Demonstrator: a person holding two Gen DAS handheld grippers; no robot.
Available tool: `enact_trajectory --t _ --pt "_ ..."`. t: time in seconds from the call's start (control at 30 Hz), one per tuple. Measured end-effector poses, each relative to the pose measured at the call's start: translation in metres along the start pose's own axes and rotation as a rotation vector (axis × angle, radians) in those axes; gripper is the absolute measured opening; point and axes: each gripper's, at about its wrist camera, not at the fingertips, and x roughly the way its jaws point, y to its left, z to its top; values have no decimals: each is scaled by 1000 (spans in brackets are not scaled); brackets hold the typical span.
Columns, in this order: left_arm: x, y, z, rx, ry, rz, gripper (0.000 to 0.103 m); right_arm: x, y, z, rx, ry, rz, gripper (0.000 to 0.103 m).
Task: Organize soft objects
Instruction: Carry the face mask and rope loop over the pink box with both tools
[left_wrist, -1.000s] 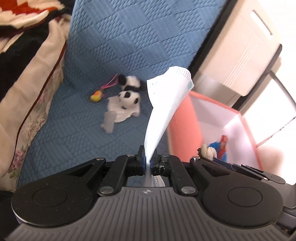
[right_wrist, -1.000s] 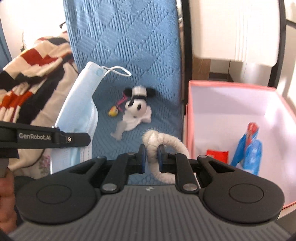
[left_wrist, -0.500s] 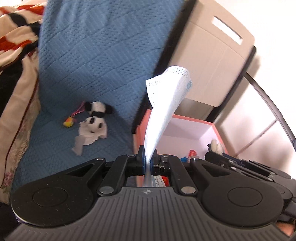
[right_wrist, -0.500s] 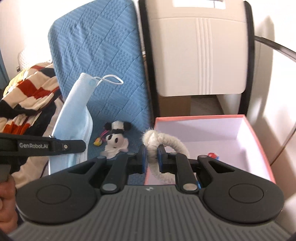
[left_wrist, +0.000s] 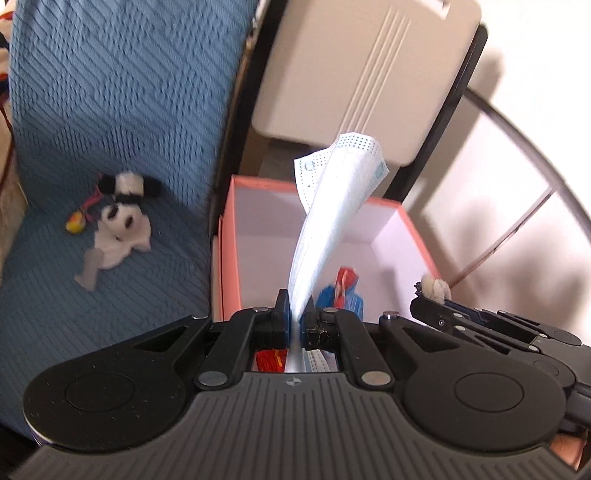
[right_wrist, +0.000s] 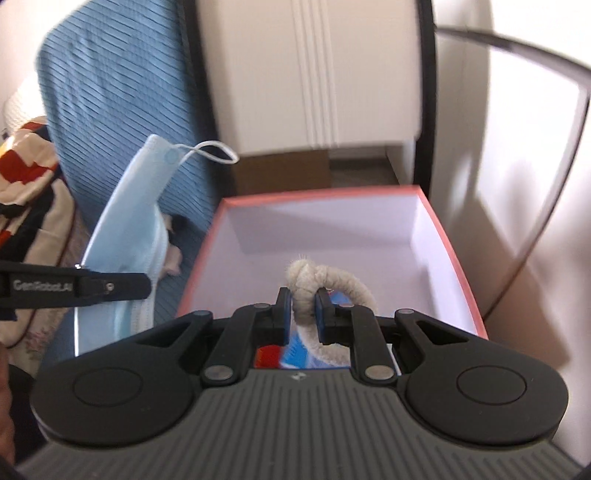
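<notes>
Looking along the left gripper (left_wrist: 294, 317) in the left wrist view, its jaws are closed on the lower end of a pale blue face mask (left_wrist: 332, 218), which stands up and leans to the right, its long axis running from the jaws toward the far wall of the pink box (left_wrist: 417, 236). The box opening lies straight ahead of and below these jaws, so the mask looks ready to fall inside once released; a blue and red toy (left_wrist: 341, 291) already lies in the box, and a panda plush (left_wrist: 118, 225) with a small yellow toy (left_wrist: 75, 225) sits well apart to the left on the blue sofa (left_wrist: 122, 110). At the right edge the right gripper (left_wrist: 430, 295) shows a cream knot above the box's right rim. In the right wrist view, the right gripper (right_wrist: 303, 314) has its jaws closed on a cream rope loop (right_wrist: 325, 284), knot uppermost, the loop curving right and down over the middle of the pink box (right_wrist: 458, 266). The face mask (right_wrist: 129, 229) hangs at left, outside the box's left rim from this angle, with its ear loop (right_wrist: 214, 151) sticking out at the top. By my judgement the right hand is the better placed to drop first, being centred over the opening.
</notes>
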Motion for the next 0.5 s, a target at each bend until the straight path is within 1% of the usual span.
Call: enact_trajectory --t 0.07,0.17,0.23,0.37,0.47,0.5 --pt "11 -2 -5 2 23 4 6 8 -7 -7 -4 15 -16 18" --pt "28 -8 -14 13 54 18 6 20 -16 -15 11 41 -10 18" --pt "36 -11 -17 19 70 23 6 27 -20 -19 14 48 -21 18" --pt "51 -15 -21 27 93 36 6 38 -27 -23 32 66 -18 20" --pt "56 -16 -20 24 95 39 8 46 -30 -22 39 77 -30 24" --pt "56 -17 -20 23 92 36 16 48 -31 -21 43 80 -33 29"
